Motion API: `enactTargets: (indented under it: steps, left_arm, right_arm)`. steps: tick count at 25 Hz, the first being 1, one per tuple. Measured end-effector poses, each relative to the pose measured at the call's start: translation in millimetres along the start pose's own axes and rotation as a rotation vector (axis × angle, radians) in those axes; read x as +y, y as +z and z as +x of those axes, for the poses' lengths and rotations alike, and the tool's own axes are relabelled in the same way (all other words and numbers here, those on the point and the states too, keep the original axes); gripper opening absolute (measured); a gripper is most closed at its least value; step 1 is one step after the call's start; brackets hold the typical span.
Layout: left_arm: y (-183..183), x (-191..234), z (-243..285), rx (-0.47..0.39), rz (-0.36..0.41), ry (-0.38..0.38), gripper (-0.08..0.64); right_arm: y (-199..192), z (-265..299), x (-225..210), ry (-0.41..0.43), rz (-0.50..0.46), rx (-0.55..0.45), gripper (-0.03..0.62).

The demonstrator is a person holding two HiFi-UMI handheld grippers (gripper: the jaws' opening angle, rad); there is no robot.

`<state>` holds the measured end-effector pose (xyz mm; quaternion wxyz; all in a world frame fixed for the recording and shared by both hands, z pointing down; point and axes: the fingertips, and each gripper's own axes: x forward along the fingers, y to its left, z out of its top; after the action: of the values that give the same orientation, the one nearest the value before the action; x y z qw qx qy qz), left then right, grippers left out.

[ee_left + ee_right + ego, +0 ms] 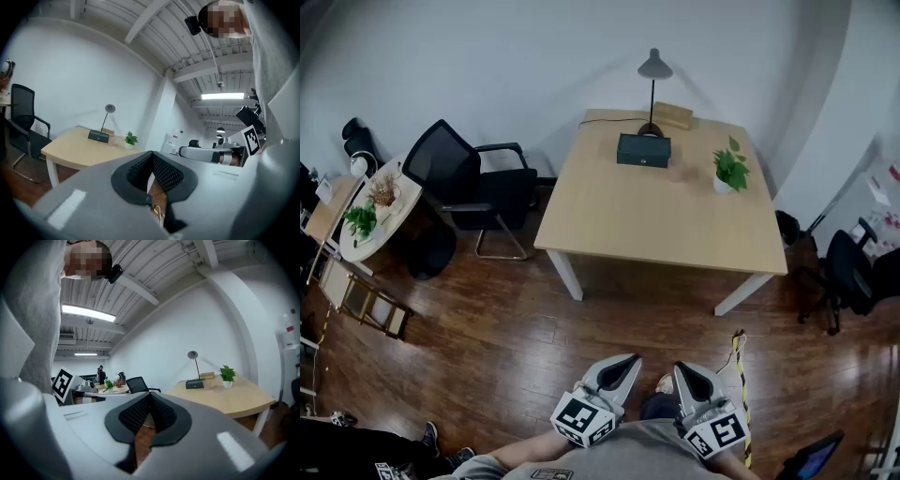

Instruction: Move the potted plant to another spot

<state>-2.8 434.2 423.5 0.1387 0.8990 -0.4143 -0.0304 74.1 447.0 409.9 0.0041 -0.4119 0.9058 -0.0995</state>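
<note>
The potted plant [730,172], small and green in a white pot, stands near the far right corner of the wooden table [656,220]. It also shows far off as the plant [131,139] in the left gripper view and the plant [227,375] in the right gripper view. My left gripper [629,359] and right gripper [682,368] are held level, close to the person's body, well short of the table. Both are shut with nothing between the jaws. The left gripper [151,155] and right gripper [150,396] show their tips meeting.
A desk lamp [653,89], a dark box [643,150] and a tan box [672,114] sit at the table's far edge. A black chair [469,183] stands left of it, a round side table [394,202] with plants further left, another chair [853,272] right. Wood floor lies between.
</note>
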Motion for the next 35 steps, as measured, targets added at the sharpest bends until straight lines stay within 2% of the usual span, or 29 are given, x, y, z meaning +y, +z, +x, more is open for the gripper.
enactTargets:
  steps: [2,7,16,20,24,29,35]
  left_arm:
    - [-1.4,5.6,18.6,0.024,-0.010,-0.004,-0.006]
    - [6.1,28.2,76.7,0.016,0.002,0.016,-0.006]
    - [45.6,73.1,218.0,0.001,0.029,0.109,-0.006]
    - [43.2,86.1,261.7,0.019,0.005,0.155,-0.006]
    - [45.1,100.9,284.5,0.054,-0.009,0.178,-0.006]
    - [47.1,135.9,317.5,0.060,-0.013,0.156,-0.006]
    - [64.0,179.9,357.0,0.054,-0.009,0.059,-0.006]
  right_arm:
    - [3.3,10.2,-17.8,-0.001,-0.001,-0.008,0.000]
    - [14.0,40.5,-74.5,0.008,0.004,-0.031,0.000]
    - [61.6,105.8,-210.8,0.059,0.000,-0.043,-0.001]
    - [60.6,125.6,-262.4,0.065,0.008,-0.015,-0.001]
    - [58.4,146.2,-286.9,0.066,0.044,0.008,0.000]
    - [58.6,185.3,-313.1,0.041,0.045,0.015,0.000]
    - [71.7,233.0,-336.4,-0.046,0.025,0.018,0.000]
